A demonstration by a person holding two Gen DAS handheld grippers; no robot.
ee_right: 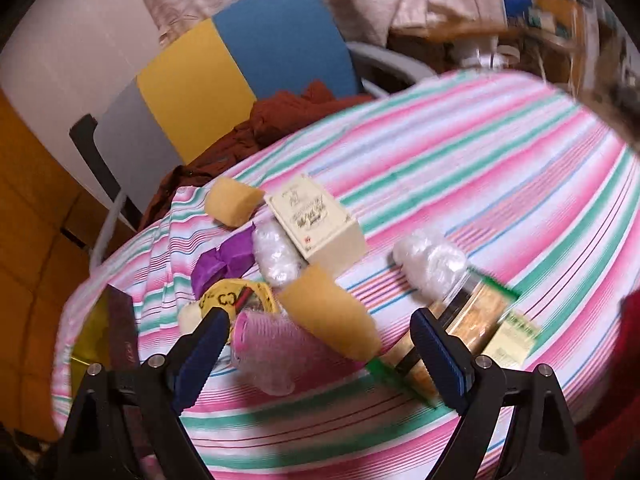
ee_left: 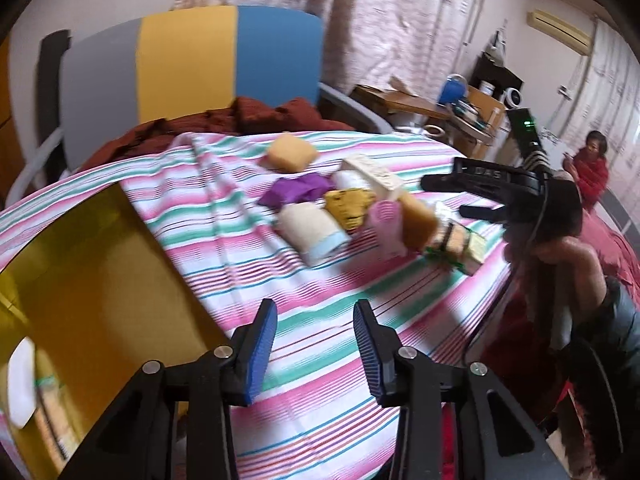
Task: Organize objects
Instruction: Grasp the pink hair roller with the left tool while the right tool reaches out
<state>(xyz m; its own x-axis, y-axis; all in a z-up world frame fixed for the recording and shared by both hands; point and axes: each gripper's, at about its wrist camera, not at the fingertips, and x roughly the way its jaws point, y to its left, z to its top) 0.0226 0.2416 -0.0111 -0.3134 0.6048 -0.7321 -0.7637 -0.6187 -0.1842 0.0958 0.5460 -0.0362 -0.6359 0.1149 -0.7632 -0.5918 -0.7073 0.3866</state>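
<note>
Blue ribbed pads tip both tools. The left gripper hangs with its jaws parted and nothing between them, above bare striped cloth beside a glossy yellow box. The right gripper is spread wider, also empty, low over the near edge of the pile.

Closest to the right gripper lie a pink bristly hair roller, cylindrical and light, a tan sponge block and a clear-wrapped packet of biscuits with green ends. The sponge leans across the roller and the packet, so I judge that closing on any 1 of them could drag its neighbours; the roller would likely roll away on the sloping cloth, and the slick wrapper may slip from the pads. Both views are blurred, which suggests quick motion and makes a mis-aimed grasp more likely.

Further in sit a yellow patterned pouch, crumpled purple fabric, 2 crinkly clear-plastic bundles and, and a rigid cream carton with printed lettering. Soft fabric will bunch in the jaws; the carton is stiff but wide. A second sponge rests near the far edge, where a nudge could tip it toward the rust-red cloth and the chair.

A rolled cream towel shows in the left view.
</note>
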